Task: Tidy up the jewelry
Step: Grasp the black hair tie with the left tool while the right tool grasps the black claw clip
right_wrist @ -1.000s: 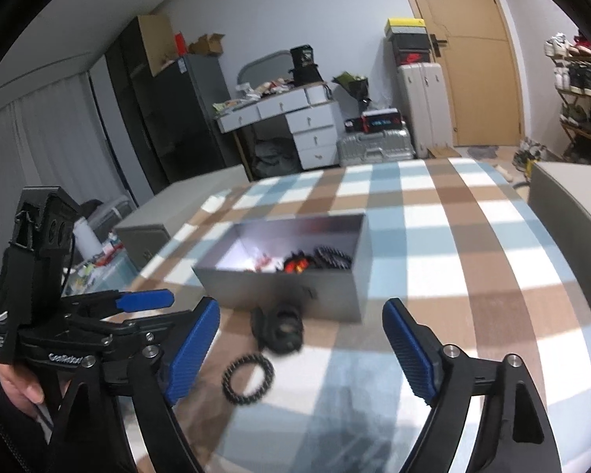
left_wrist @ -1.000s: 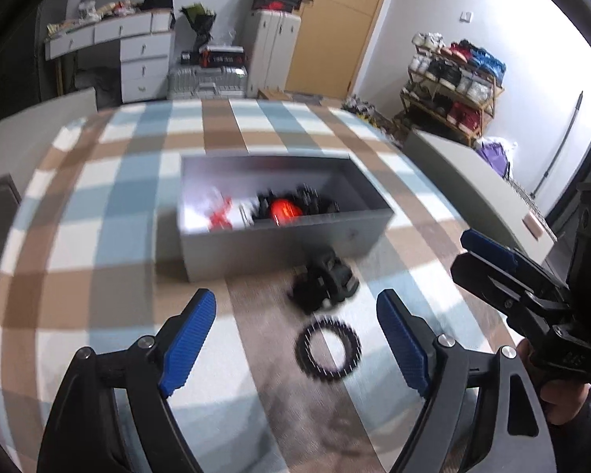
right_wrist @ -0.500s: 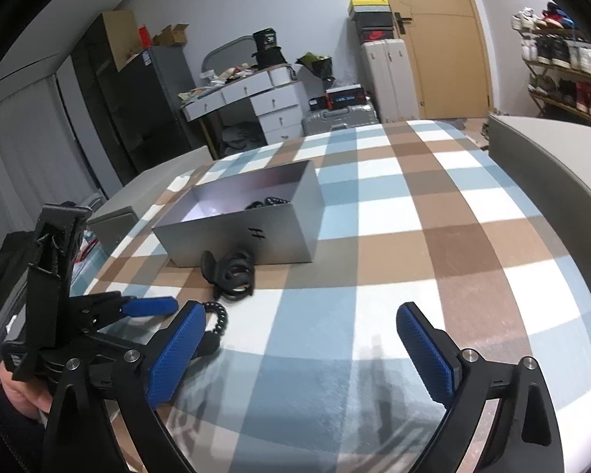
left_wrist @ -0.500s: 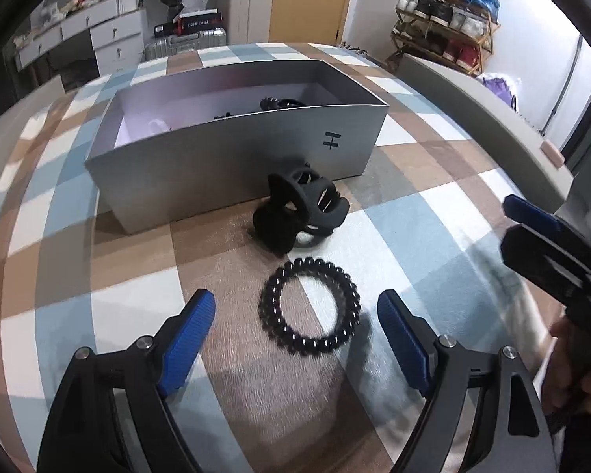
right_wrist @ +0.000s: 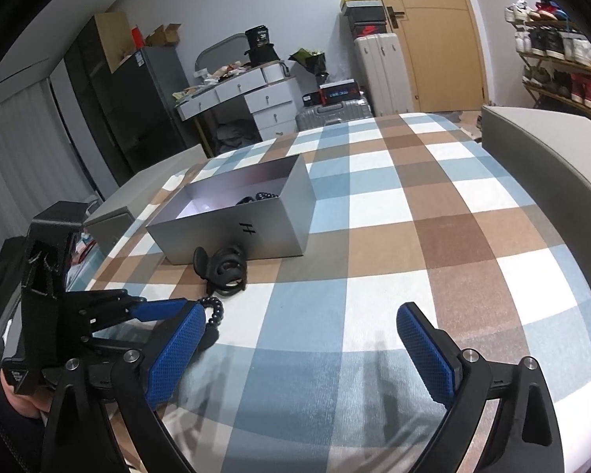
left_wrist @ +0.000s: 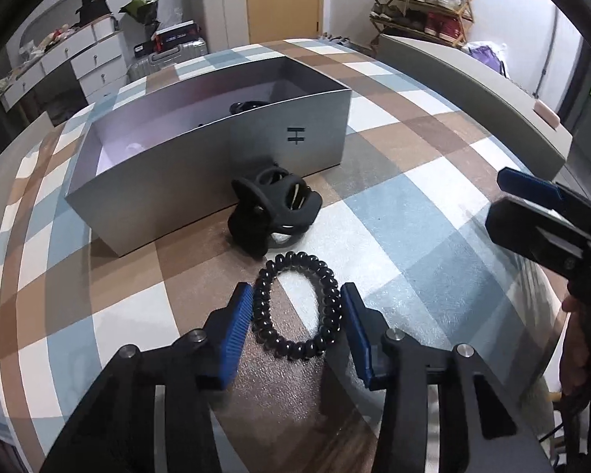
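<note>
A black coiled bracelet (left_wrist: 329, 315) lies on the checked tablecloth, with my left gripper (left_wrist: 296, 291) around it. The jaws are closing; both blue pads touch the ring's sides and it looks squeezed into an oval. Just beyond it a black claw clip (left_wrist: 272, 209) rests against the front wall of an open grey box (left_wrist: 201, 181). Dark jewelry (left_wrist: 248, 105) shows over the box's rim. My right gripper (right_wrist: 303, 315) hovers open over the cloth to the right, nothing between its fingers. In the right wrist view the bracelet (right_wrist: 216, 312), clip (right_wrist: 224, 272) and box (right_wrist: 256, 232) lie to its left.
The checked cloth (right_wrist: 374, 276) covers a wide flat surface. A grey padded edge (right_wrist: 551, 149) runs along the right side. Behind stand white drawers (right_wrist: 256, 98), suitcases (right_wrist: 378, 75), a door and a shoe rack (left_wrist: 421, 0). One blue finger (left_wrist: 528, 188) of the right gripper shows at the left wrist view's right edge.
My left gripper came down and forward over the bracelet, and its jaws narrowed from wide apart onto the ring's sides. The right gripper sank a little and its jaws widened.
</note>
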### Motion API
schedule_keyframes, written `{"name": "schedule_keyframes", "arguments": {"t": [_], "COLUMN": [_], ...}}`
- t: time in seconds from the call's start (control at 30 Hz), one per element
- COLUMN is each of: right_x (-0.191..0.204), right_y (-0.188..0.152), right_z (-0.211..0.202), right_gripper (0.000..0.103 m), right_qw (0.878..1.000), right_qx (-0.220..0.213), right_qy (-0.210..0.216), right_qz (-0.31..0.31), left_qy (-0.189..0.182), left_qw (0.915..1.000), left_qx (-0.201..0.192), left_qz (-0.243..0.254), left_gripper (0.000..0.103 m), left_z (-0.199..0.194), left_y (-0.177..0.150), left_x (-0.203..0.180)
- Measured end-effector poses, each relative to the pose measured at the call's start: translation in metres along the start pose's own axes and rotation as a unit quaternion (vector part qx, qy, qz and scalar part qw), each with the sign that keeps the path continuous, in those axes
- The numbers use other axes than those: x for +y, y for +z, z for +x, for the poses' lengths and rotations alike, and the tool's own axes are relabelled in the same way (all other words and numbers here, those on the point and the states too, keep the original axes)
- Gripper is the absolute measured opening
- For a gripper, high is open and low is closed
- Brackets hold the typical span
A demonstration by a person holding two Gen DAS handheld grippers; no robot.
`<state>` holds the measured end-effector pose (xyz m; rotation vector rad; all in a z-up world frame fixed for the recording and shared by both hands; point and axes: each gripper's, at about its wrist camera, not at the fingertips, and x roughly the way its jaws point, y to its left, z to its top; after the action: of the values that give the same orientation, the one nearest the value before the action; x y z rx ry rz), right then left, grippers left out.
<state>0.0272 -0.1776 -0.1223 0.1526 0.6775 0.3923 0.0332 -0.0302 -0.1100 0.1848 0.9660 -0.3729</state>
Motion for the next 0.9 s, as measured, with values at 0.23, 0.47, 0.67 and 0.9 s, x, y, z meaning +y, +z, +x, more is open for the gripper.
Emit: {"name": "schedule_keyframes", "arguments": {"t": [0.23, 0.47, 0.67, 0.9], "right_x": [0.006, 0.021, 0.037, 0.044], "right_y": [0.009, 0.022, 0.029, 0.033], "right_z": [0.003, 0.030, 0.063, 0.094], "right_gripper": [0.099, 0.099, 0.098, 0.093], "right_qw": [1.000, 0.998, 0.993, 0.990], "right_qx": [-0.001, 0.028, 0.062, 0.089], "right_qy": [0.013, 0.063, 0.101, 0.105], "right_qz": [-0.004, 0.001, 0.004, 0.020], "left_qy": [-0.010, -0.039, -0.036, -0.023], "left_qw": [0.9998, 0.9972, 0.9942, 0.9915], "left_qx": [0.002, -0.013, -0.042, -0.063], "left_qz": [-0.016, -0.062, -0.092, -0.112], "left_gripper": [0.032, 0.032, 0.031, 0.032], "left_z": [-0.004, -0.011, -0.027, -0.038], "left_y": [-0.004, -0.012, -0.015, -0.017], "left_x": [0.011, 0.030, 0.047, 0.064]}}
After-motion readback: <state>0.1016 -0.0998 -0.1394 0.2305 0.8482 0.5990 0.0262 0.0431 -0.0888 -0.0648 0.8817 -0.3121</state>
